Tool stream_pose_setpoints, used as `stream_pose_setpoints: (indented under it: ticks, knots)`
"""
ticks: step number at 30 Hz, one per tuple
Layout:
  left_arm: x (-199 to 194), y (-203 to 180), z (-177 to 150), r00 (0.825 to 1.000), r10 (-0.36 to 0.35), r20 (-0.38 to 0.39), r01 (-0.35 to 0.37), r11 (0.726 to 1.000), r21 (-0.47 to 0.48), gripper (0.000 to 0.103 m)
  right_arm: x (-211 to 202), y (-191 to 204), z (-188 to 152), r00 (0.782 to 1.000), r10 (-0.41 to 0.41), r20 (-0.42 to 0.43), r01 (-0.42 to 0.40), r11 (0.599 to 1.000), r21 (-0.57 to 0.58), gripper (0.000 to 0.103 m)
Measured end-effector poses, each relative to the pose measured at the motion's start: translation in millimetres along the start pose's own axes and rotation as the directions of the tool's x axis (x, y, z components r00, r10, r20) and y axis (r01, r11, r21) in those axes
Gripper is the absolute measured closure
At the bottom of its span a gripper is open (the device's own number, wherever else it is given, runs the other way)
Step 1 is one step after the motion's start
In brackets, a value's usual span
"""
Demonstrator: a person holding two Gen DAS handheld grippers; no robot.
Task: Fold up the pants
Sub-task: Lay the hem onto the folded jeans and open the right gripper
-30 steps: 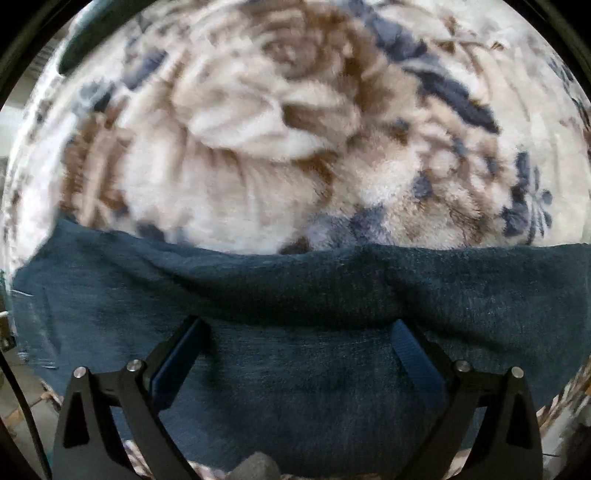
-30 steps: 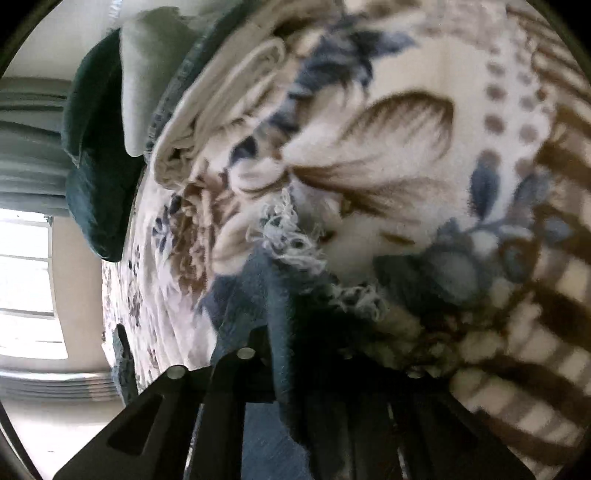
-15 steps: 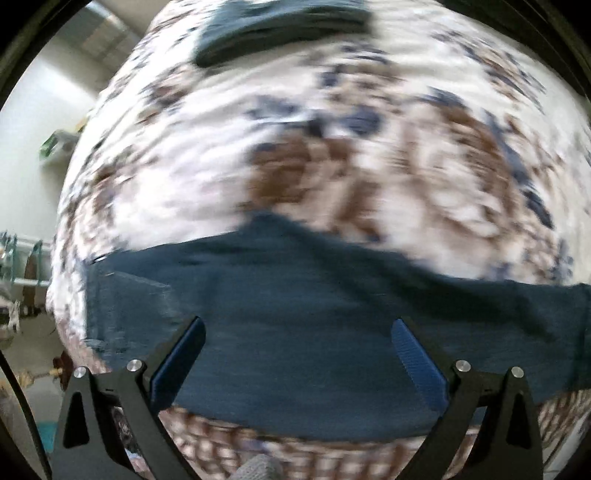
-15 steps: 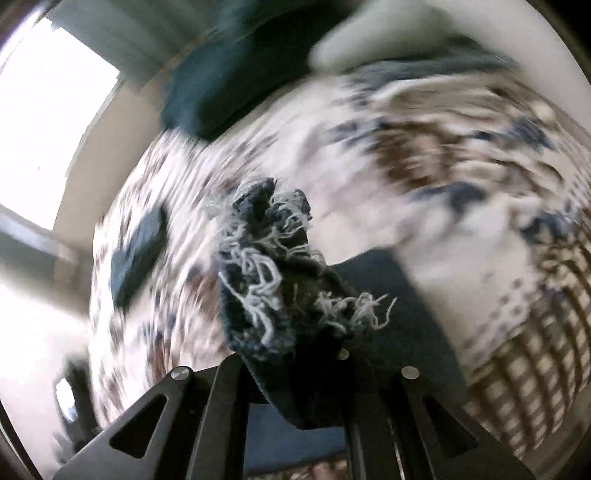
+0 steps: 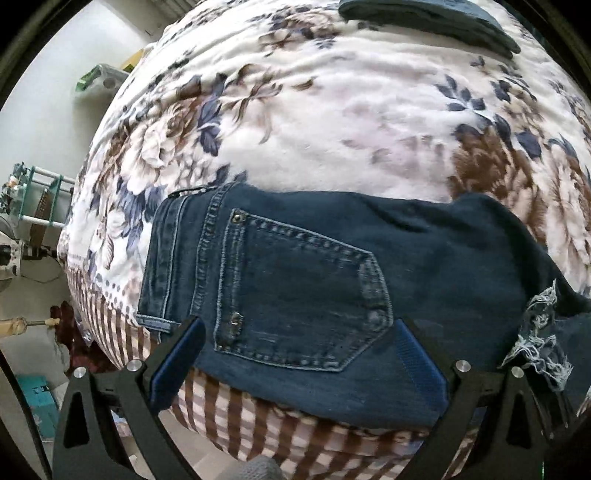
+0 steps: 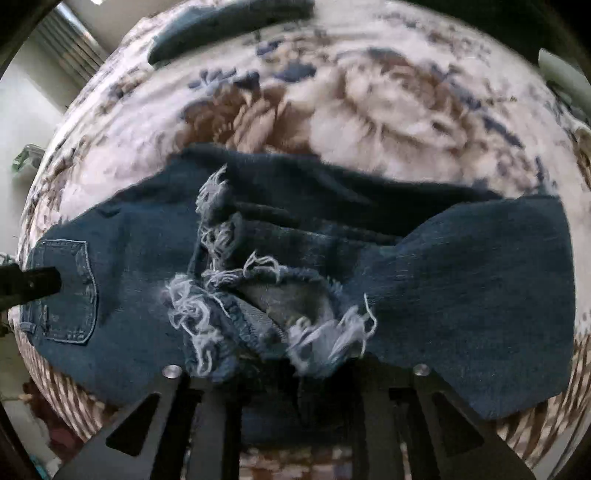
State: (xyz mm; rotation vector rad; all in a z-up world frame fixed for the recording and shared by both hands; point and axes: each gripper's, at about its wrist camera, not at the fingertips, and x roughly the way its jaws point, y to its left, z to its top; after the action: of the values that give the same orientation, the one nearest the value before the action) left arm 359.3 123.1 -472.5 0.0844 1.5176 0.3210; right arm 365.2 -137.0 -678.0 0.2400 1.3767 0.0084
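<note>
Pants: dark blue jeans (image 5: 314, 295) lie across the near edge of a bed, spread over a floral blanket (image 5: 332, 122) in cream, brown and navy.
Back pocket: the stitched pocket (image 5: 295, 295) faces up at the waistband end of the jeans, in the left wrist view framed between the two arms of the left claw.
Frayed hems: the leg ends with white ragged threads (image 6: 258, 295) are bunched on top of the jeans, partway along from the pocket, so the legs are doubled back over the seat.
Left claw: the left claw (image 5: 295, 354) stands wide apart above the jeans, blue pads on either side of the pocket, gripping nothing.
Right claw: the right claw (image 6: 295, 376) points down at the frayed hems; its jaws have just been opening, and the bunched hem cloth sits between them. Whether the pads still press on the cloth cannot be told, as the denim hides them.
Other cloth: a dark folded garment (image 5: 428, 18) lies on the blanket at the far side of the bed from the jeans.
Blanket border: a brown-and-cream striped edge (image 5: 258, 424) hangs below the jeans at the bed's near side.
</note>
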Motion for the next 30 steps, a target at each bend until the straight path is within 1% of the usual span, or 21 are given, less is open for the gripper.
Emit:
stream_pose_setpoints:
  ticks: [1, 2, 3, 5, 6, 7, 8, 10, 12, 13, 14, 15, 16, 17, 18, 20, 23, 25, 27, 28, 30]
  knots:
    - [-0.7, 2.3, 1.2, 1.0, -0.009, 0.005, 0.009, 1.0, 0.0, 0.0, -2.7, -1.5, 1.3, 0.998, 0.057, -0.018, -0.057, 0.998, 0.02, 0.063]
    - [-3.2, 3.5, 2.2, 1.0, -0.017, 0.013, 0.017, 1.0, 0.003, 0.0, -8.7, -6.4, 3.3, 0.988, 0.149, -0.044, -0.146, 0.987, 0.061, 0.044]
    - [-6.7, 3.2, 2.7, 1.0, -0.024, 0.017, 0.024, 1.0, 0.006, 0.0, -15.7, -12.7, 4.0, 0.972, 0.226, -0.062, -0.218, 0.97, 0.108, 0.03]
    - [-14.3, -2.7, 3.1, 0.997, -0.077, 0.011, 0.077, 0.997, -0.001, 0.0, -38.1, -34.4, 2.2, 0.938, 0.346, -0.028, -0.332, 0.919, 0.214, 0.028]
    - [-16.6, -8.1, 2.5, 0.994, -0.109, 0.005, 0.109, 0.994, -0.002, 0.0, -46.7, -45.6, 1.2, 0.933, 0.359, -0.01, -0.345, 0.904, 0.251, 0.028]
    - [-19.0, -20.4, 0.8, 0.988, -0.153, -0.004, 0.153, 0.988, 0.011, 0.0, -54.3, -58.1, 0.3, 0.938, 0.345, 0.0, -0.331, 0.899, 0.287, 0.028]
    - [-19.5, -32.2, -0.6, 0.985, -0.172, -0.009, 0.172, 0.985, 0.032, 0.0, -60.3, -76.0, -1.7, 0.953, 0.302, 0.004, -0.286, 0.899, 0.331, 0.028]
    - [-17.2, -62.1, -3.5, 0.982, -0.186, -0.019, 0.187, 0.978, 0.091, 0.0, -61.6, -104.0, -4.4, 0.976, 0.217, -0.001, -0.2, 0.901, 0.385, 0.028]
    - [-11.0, -95.1, -4.6, 0.979, -0.201, -0.04, 0.205, 0.968, 0.148, 0.0, -52.8, -130.0, -5.0, 0.986, 0.164, -0.025, -0.138, 0.896, 0.422, 0.028]
    - [-5.0, -117.7, -5.9, 0.981, -0.189, -0.042, 0.194, 0.959, 0.207, 0.0, -45.2, -145.0, -2.4, 0.989, 0.143, -0.049, -0.107, 0.891, 0.441, 0.028]
    - [0.0, -130.6, -7.3, 0.989, -0.142, -0.029, 0.144, 0.957, 0.25, 0.0, -35.7, -158.7, -0.9, 0.99, 0.122, -0.069, -0.079, 0.891, 0.447, 0.028]
    - [7.3, -142.1, -9.5, 0.997, -0.072, -0.007, 0.071, 0.954, 0.291, 0.0, -27.3, -167.3, -1.4, 0.991, 0.106, -0.08, -0.06, 0.896, 0.439, 0.03]
    - [19.4, -148.6, -12.0, 1.0, -0.012, 0.001, 0.011, 0.949, 0.316, 0.0, -19.7, -174.9, -1.3, 0.99, 0.099, -0.097, -0.047, 0.898, 0.438, 0.032]
    - [27.0, -147.7, -13.0, 1.0, 0.008, -0.006, -0.006, 0.949, 0.314, 0.0, -10.6, -182.5, 0.0, 0.987, 0.101, -0.125, -0.034, 0.893, 0.449, 0.04]
    - [36.5, -142.5, -14.5, 1.0, 0.006, -0.026, 0.002, 0.954, 0.3, 0.0, -4.7, -187.7, 1.6, 0.985, 0.097, -0.144, -0.021, 0.89, 0.456, 0.048]
    - [40.7, -131.8, -16.3, 0.998, -0.049, -0.04, 0.058, 0.96, 0.272, 0.0, -2.5, -195.4, 9.8, 0.982, 0.103, -0.16, -0.015, 0.88, 0.476, 0.049]
    - [37.2, -120.7, -19.9, 0.997, -0.036, -0.064, 0.051, 0.964, 0.26, 0.0, -12.6, -201.9, 15.9, 0.974, 0.165, -0.158, -0.057, 0.847, 0.529, 0.041]
    - [31.2, -107.8, -20.0, 0.995, -0.063, -0.083, 0.079, 0.976, 0.205, 0.0, -21.8, -198.1, 17.8, 0.973, 0.188, -0.135, -0.091, 0.848, 0.522, 0.04]
    - [23.6, -100.1, -19.1, 0.99, -0.118, -0.074, 0.128, 0.979, 0.155, 0.0, -29.0, -197.6, 22.1, 0.972, 0.199, -0.122, -0.112, 0.855, 0.506, 0.04]
    - [20.8, -102.5, -19.0, 0.99, -0.131, -0.061, 0.139, 0.978, 0.156, 0.0, -29.0, -194.8, 25.6, 0.973, 0.199, -0.12, -0.116, 0.863, 0.491, 0.04]
    - [23.8, -112.9, -21.4, 0.995, -0.084, -0.053, 0.093, 0.973, 0.209, 0.0, -21.4, -187.0, 36.6, 0.971, 0.203, -0.127, -0.123, 0.879, 0.46, 0.04]
